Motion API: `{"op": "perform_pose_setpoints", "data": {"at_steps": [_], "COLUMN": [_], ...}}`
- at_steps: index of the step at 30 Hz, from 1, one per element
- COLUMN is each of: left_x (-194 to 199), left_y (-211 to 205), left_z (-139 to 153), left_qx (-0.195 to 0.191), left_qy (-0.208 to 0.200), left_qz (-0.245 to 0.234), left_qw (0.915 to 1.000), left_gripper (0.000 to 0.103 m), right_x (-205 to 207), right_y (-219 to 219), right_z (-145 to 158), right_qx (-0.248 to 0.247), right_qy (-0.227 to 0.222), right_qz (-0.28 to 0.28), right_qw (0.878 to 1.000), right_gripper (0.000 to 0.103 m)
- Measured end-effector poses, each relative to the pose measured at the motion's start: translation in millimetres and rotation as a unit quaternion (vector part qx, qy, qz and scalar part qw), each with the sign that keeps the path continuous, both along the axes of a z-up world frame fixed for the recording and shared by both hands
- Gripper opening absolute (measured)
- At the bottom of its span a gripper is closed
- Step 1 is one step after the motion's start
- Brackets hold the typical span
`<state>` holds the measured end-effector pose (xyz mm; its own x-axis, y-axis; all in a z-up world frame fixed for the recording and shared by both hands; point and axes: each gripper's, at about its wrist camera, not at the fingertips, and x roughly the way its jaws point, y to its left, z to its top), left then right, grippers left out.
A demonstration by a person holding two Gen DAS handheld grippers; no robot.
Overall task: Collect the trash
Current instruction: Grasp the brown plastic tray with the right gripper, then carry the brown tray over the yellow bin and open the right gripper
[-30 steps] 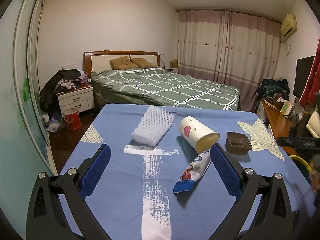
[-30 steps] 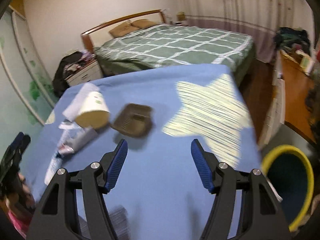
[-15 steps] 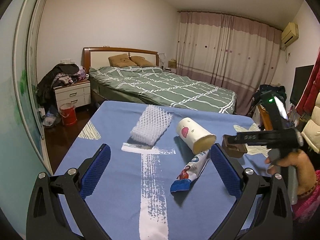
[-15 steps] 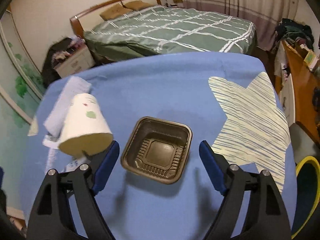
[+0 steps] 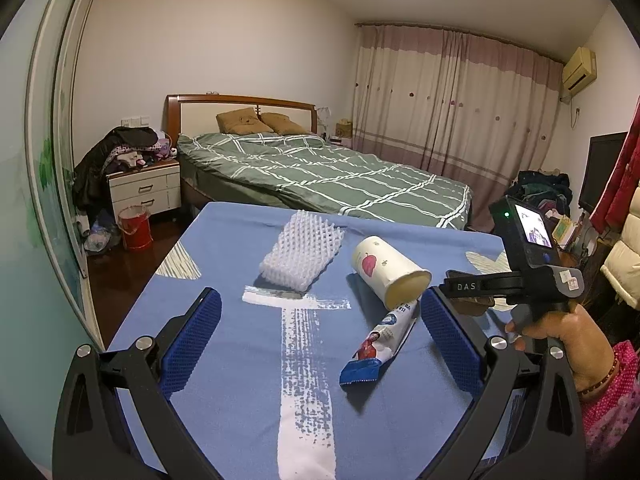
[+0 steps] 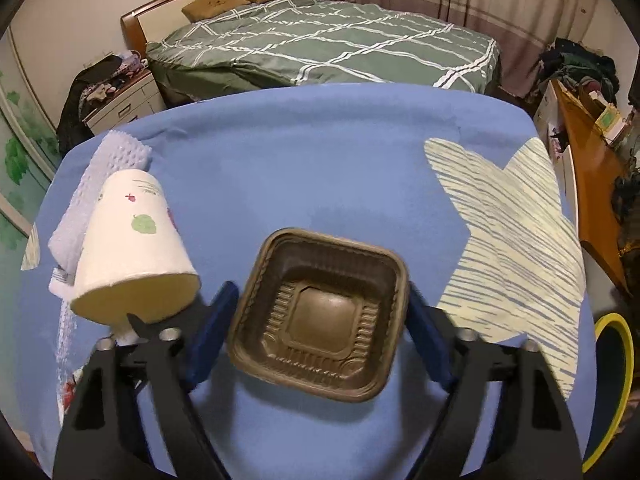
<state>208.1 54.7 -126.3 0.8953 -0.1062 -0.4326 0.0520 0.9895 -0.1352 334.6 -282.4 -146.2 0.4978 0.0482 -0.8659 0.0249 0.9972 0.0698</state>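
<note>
On the blue cloth (image 5: pixel 224 344), going from the left, a white foam net sleeve (image 5: pixel 302 254) lies flat, then a paper cup (image 5: pixel 386 276) on its side with its mouth toward the camera, and just below it a snack wrapper (image 5: pixel 380 342). The left gripper (image 5: pixel 318 340) hangs above the cloth with its jaws wide apart and nothing between them. Further right, the brown plastic tray (image 6: pixel 320 314) sits upright on the cloth between the blue pads of the right gripper (image 6: pixel 320 330). Its jaws have just been closing; the pads look to be at the tray's rim, though whether they press on it I cannot tell. At the far right a yellow-rimmed bin (image 6: pixel 614 384) stands beside the table.
</note>
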Motion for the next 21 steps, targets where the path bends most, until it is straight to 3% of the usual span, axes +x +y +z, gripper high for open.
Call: {"op": "perform_pose_setpoints", "data": {"at_steps": [6, 12, 17, 21], "left_x": [1, 3, 3, 4], "left_y": [-1, -3, -7, -11], "left_z": [-1, -3, -5, -6], "left_qx": [0.003, 0.004, 0.012, 0.023], "left_qy": [0.002, 0.005, 0.007, 0.008], "left_qz": [0.000, -0.002, -0.005, -0.007], "left_qw": [1.0000, 1.0000, 0.9999, 0.9997], "left_gripper": [0.098, 0.098, 0.098, 0.098], "right_x": [-27, -94, -151, -192], "right_y": [-21, -71, -137, -203], "right_z": [20, 44, 51, 51], "right_qx": [0.020, 0.037, 0.048, 0.023], "right_qy": [-0.025, -0.068, -0.087, -0.096], "right_qz": [0.009, -0.005, -0.067, -0.149], "right_qw": [0.999, 0.997, 0.993, 0.984], "right_gripper": [0.068, 0.068, 0.068, 0.068]}}
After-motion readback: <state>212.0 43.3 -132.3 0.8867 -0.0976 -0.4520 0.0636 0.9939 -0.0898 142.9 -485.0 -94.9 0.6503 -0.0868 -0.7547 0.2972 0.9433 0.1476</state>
